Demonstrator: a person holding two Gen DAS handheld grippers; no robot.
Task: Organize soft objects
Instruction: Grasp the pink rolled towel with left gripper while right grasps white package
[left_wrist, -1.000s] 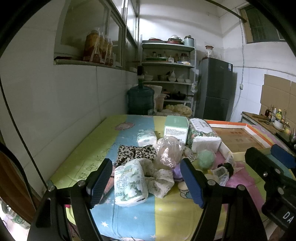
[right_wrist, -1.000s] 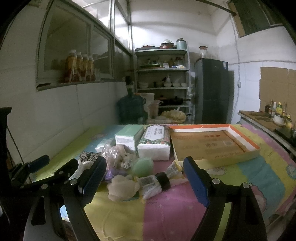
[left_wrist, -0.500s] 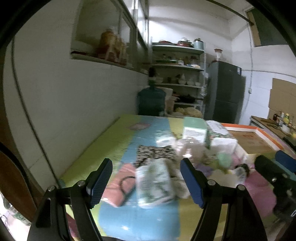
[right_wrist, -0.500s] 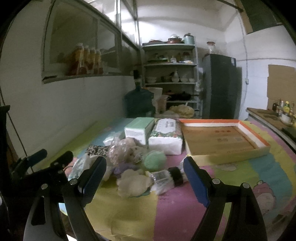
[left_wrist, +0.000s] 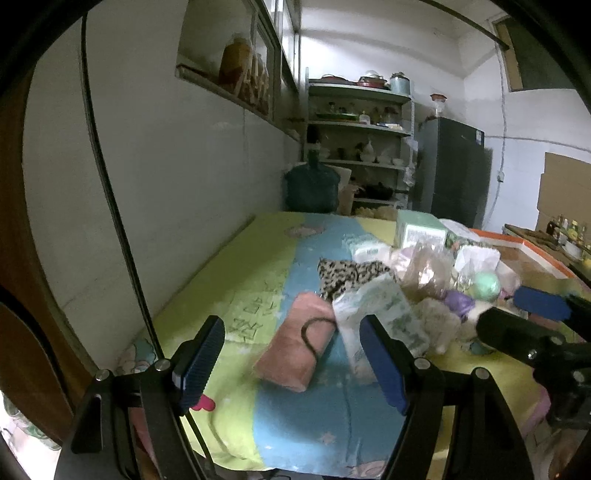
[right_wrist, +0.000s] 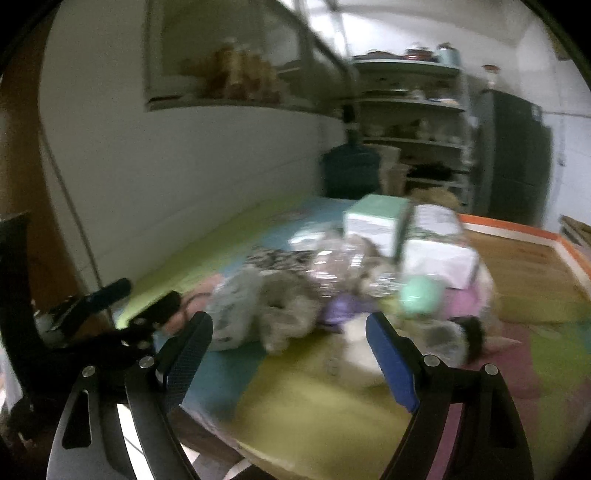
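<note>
A heap of soft things lies on the colourful sheet (left_wrist: 258, 295): a folded pink towel (left_wrist: 295, 347) with a black hair tie on it, a green-printed tissue pack (left_wrist: 384, 314), a leopard-print cloth (left_wrist: 347, 275), a mint ball (left_wrist: 487, 284), a purple item (left_wrist: 460, 301) and a clear bag (left_wrist: 424, 271). My left gripper (left_wrist: 288, 363) is open and empty, just short of the pink towel. My right gripper (right_wrist: 288, 354) is open and empty before the blurred heap; the tissue pack (right_wrist: 236, 306) and mint ball (right_wrist: 421, 295) show there.
A mint box (left_wrist: 419, 230) and a white tissue block (right_wrist: 439, 258) stand behind the heap. An orange-rimmed cardboard tray (right_wrist: 524, 258) lies at the right. A white wall (left_wrist: 184, 184) runs along the left. A water jug (left_wrist: 312, 188), shelves and a fridge stand behind.
Both grippers have swung left. The left view now centres on the pink towel instead of the tissue pack. The right view is blurred by motion. Both grippers stay open.
</note>
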